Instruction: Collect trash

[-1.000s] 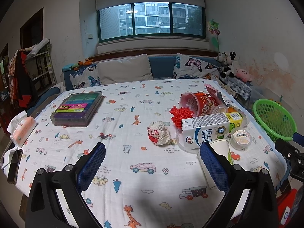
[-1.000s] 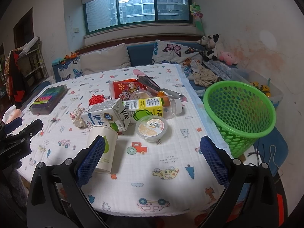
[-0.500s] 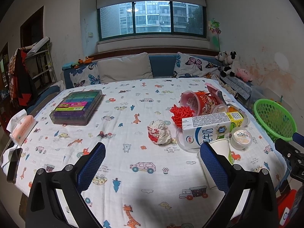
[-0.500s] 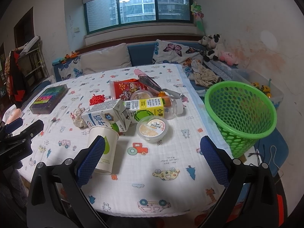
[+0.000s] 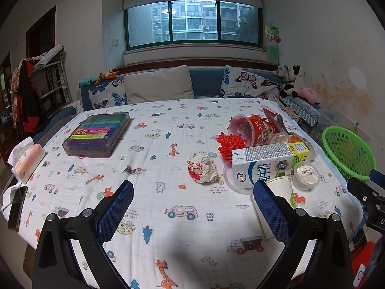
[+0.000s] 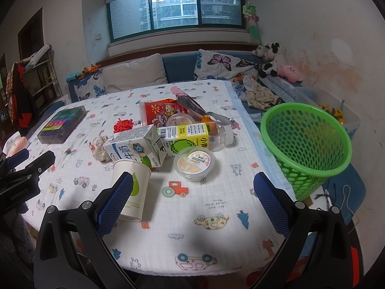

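Trash pile sits ahead of right gripper [image 6: 192, 197]: paper cup [image 6: 131, 190] lying by its left jaw, milk carton [image 6: 137, 148] just beyond, green basket [image 6: 306, 144] off to the right. Risk: cup is light & round, likely rolls or crushes if pinched off-center. Both grippers hover low over tablecloth [image 5: 168, 216], left gripper [image 5: 192, 207] too, jaws wide apart, empty.

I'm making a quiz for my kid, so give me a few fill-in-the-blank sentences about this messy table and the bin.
1. The plastic basket beside the table is coloured ____.
2. The white paper cup near the right gripper is lying on its ____.
3. The milk carton and the crumpled wrapper both rest on the ____.
4. Both the right gripper and the left gripper hold ____.

Missing words: green; side; table; nothing
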`<state>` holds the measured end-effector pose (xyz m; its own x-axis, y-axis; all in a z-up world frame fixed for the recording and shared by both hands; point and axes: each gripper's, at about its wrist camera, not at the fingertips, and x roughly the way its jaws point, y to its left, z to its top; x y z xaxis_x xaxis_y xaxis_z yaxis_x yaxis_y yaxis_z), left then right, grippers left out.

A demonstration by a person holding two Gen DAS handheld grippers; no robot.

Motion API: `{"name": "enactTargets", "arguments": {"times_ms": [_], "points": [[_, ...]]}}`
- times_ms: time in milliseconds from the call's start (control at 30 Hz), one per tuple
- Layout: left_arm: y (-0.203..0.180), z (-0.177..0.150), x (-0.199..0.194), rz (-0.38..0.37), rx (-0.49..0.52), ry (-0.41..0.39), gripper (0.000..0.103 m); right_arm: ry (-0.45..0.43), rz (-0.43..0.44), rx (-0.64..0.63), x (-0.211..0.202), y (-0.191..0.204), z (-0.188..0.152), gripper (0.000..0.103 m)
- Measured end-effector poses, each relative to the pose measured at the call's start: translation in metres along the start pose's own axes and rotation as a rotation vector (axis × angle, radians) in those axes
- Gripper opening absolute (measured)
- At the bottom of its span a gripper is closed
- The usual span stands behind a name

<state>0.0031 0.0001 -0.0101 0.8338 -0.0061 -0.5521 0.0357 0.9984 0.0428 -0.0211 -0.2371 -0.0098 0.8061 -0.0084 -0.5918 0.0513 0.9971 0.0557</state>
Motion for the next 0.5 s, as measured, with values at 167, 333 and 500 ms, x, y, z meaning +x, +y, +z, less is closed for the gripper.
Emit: {"name": "enactTargets", "arguments": {"times_ms": [167,333,500], "points": [[0.0003,-0.0013,0.0013,-0.001,-0.004,0.002,0.097,0.001,0.001,-0.002,0.0009,0.0003,0.0002,0.099],[0.0004,-0.0021,0.0028,0.001,-0.004,0.005,0.097,0.003,0.004,-0.004,0.0015,-0.0002,0.0006,0.099],[0.0004,-0.0023,0.0039,0.001,-0.005,0.008,0.097,0.008,0.007,-0.008,0.0049,0.0007,0.0030,0.099]]}}
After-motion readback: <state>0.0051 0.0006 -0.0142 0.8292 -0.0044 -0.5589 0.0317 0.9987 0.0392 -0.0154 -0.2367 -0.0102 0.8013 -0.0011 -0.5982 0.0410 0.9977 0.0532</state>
